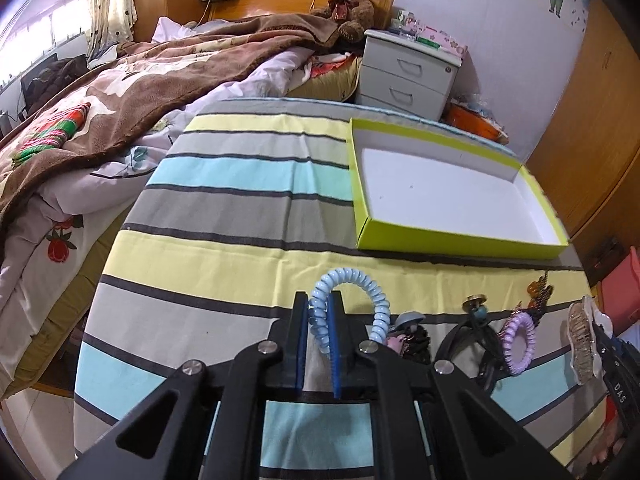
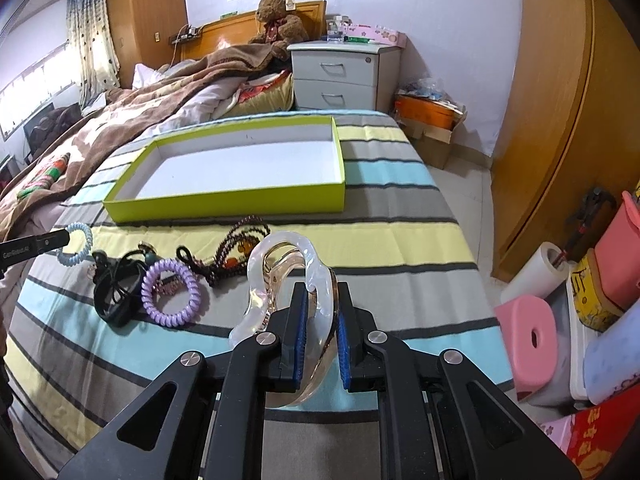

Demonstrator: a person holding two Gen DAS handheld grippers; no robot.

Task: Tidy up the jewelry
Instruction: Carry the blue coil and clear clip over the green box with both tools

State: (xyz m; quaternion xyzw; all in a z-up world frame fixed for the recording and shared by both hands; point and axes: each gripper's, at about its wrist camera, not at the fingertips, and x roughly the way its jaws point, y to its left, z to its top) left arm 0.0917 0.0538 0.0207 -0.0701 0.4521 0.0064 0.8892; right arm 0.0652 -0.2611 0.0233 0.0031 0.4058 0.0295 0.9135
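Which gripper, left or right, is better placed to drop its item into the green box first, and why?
Right, probably. The right gripper, holding the clear hair claw, faces the green box almost straight ahead; the left gripper, holding the blue coil tie, sees it off to one side.

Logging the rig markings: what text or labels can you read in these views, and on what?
"DAS": on the black right claw arm, left wrist view.
White print on the left claw arm: too blurred.
Teddy bear tag: too small.
Yellow tin characters: unreadable.

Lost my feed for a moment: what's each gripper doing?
Left gripper: shut on the blue spiral hair tie.
Right gripper: shut on the clear hair claw.
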